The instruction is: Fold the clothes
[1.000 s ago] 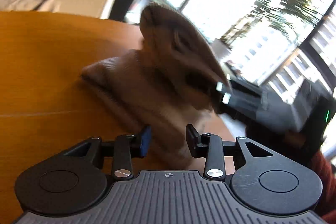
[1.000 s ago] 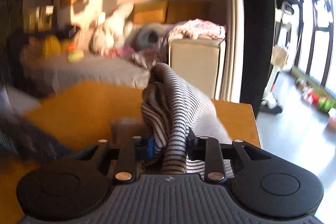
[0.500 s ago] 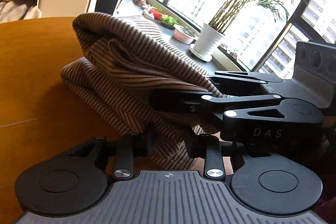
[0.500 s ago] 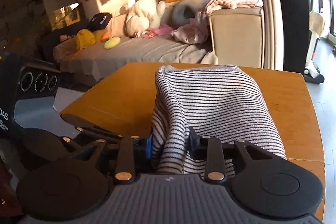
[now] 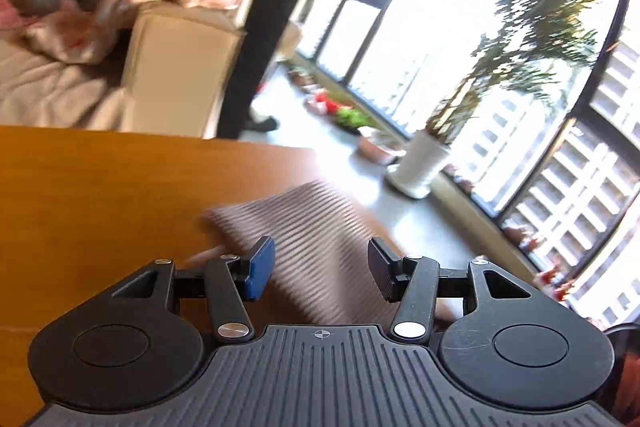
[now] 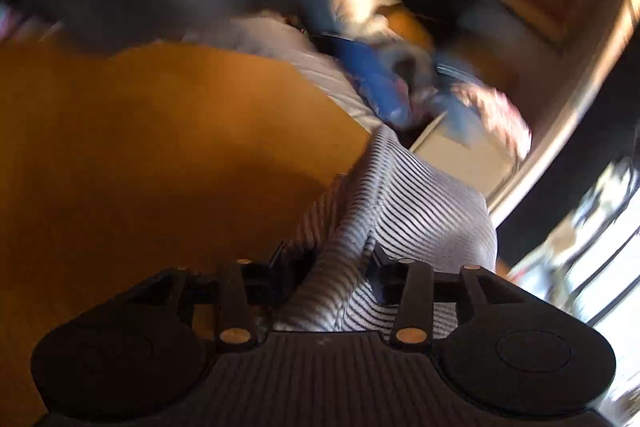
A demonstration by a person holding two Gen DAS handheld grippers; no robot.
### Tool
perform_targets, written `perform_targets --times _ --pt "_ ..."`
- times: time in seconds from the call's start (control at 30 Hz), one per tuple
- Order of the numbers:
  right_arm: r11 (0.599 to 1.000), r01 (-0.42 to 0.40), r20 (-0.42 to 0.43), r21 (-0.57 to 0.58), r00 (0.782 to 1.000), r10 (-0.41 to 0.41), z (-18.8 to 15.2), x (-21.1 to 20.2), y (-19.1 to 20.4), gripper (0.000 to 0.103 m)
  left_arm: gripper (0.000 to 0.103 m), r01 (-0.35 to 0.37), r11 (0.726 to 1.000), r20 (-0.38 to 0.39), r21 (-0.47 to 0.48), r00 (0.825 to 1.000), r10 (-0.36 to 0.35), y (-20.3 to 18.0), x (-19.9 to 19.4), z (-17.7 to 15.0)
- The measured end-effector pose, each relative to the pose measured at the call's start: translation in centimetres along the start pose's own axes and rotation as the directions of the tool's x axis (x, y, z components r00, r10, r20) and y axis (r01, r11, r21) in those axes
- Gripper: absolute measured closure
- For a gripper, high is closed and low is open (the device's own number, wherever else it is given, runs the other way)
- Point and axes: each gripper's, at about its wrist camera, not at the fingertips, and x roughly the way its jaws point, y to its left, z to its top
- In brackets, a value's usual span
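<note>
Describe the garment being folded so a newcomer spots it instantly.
Start at the orange-brown wooden table. On its window-side end lies a grey-and-white narrow-striped knit garment, just ahead of both grippers' jaws. It is the only cloth on the table; the pink laundry sits on the beige sofa.

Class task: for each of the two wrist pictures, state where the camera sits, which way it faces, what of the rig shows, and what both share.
Left wrist: on the left gripper, facing across the wooden table toward the windows and potted plant; its jaws stand open.
Right wrist: on the right gripper, tilted, facing a blurred sofa; its own fingers show, cloth between them.
Shared: the striped garment and the table.
</note>
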Motion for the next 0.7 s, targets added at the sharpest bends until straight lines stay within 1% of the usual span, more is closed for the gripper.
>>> perform_targets --times 0.07,0.1,0.13,0.17,0.2,0.23,0.27,0.3,0.33,0.4,0.43,0.47,0.5,0.53,0.6,0.63,0.7 --pt "1.0 0.0 0.003 -0.007 1.0 0.0 -0.1 -0.1 0.1 0.056 0.047 0.001 1.0 -0.039 0.031 0.999 0.0 -0.6 1.7 -0.5" --pt "1.0 -0.001 0.005 -0.008 1.0 0.001 -0.1 -0.1 0.0 0.053 0.047 -0.01 0.999 -0.065 0.036 0.998 0.012 -0.5 2.6 -1.0" --pt "0.999 -0.035 0.008 0.031 0.999 0.034 -0.3 -0.3 -0.8 0.048 0.05 -0.025 0.999 -0.096 0.034 0.995 0.028 -0.3 3.3 -1.5" --pt "0.994 -0.073 0.013 0.076 0.997 0.072 -0.4 -0.5 -1.7 0.046 0.054 -0.032 0.999 -0.114 0.032 0.993 0.035 0.0 3.9 -2.2" --pt "0.984 -0.128 0.025 0.126 0.992 0.126 -0.6 -0.7 -2.8 0.04 0.055 -0.029 0.999 -0.112 0.036 0.993 0.033 0.3 4.0 -2.7" --pt "0.964 -0.189 0.04 0.187 0.982 0.185 -0.7 -1.0 -4.1 0.033 0.056 -0.024 0.999 -0.106 0.041 0.994 0.028 0.4 3.7 -2.9" --pt "0.939 -0.235 0.056 0.25 0.972 0.229 -0.9 -1.4 -5.6 0.03 0.056 -0.019 0.999 -0.104 0.045 0.994 0.024 0.4 3.4 -3.1" --pt "0.909 -0.279 0.074 0.311 0.96 0.269 -1.2 -1.8 -7.2 0.025 0.056 -0.016 0.999 -0.104 0.048 0.994 0.021 0.4 3.1 -3.3" --pt "0.872 -0.32 0.096 0.369 0.947 0.307 -1.4 -2.2 -8.8 0.022 0.056 -0.015 0.998 -0.104 0.057 0.994 0.021 0.4 3.0 -3.4" --pt "0.8 -0.358 0.138 0.482 0.932 0.334 -1.9 -2.8 -12.2 0.022 0.055 -0.012 0.997 -0.102 0.081 0.995 0.02 0.5 3.0 -3.7" --pt "0.755 -0.376 0.163 0.538 0.925 0.344 -2.3 -3.0 -14.0 0.018 0.054 -0.01 0.996 -0.097 0.086 0.995 0.018 0.2 2.9 -4.1" --pt "0.731 -0.38 0.179 0.567 0.923 0.341 -2.6 -3.2 -15.1 0.018 0.053 0.0 0.998 -0.096 0.057 0.995 0.005 0.6 3.0 -3.9" --pt "0.709 -0.383 0.194 0.592 0.922 0.336 -3.0 -3.4 -16.1 0.018 0.055 0.015 1.0 -0.095 0.005 0.995 -0.015 1.3 3.2 -3.3" --pt "0.695 -0.371 0.189 0.616 0.926 0.327 -3.2 -3.0 -17.2 0.018 0.055 0.018 1.0 -0.094 -0.006 0.995 -0.019 1.5 3.3 -3.1" --pt "0.665 -0.347 0.185 0.661 0.935 0.304 -3.6 -1.7 -19.4 0.018 0.055 0.008 1.0 -0.092 0.027 0.996 -0.005 1.1 3.3 -3.3" --pt "0.641 -0.329 0.182 0.693 0.941 0.286 -4.1 -1.0 -20.3 0.018 0.055 0.002 0.999 -0.091 0.043 0.996 0.002 0.9 3.3 -3.3" --pt "0.566 -0.274 0.158 0.777 0.956 0.245 -5.6 0.9 -21.8 0.018 0.054 -0.008 0.997 -0.088 0.075 0.996 0.015 0.5 3.3 -3.5"
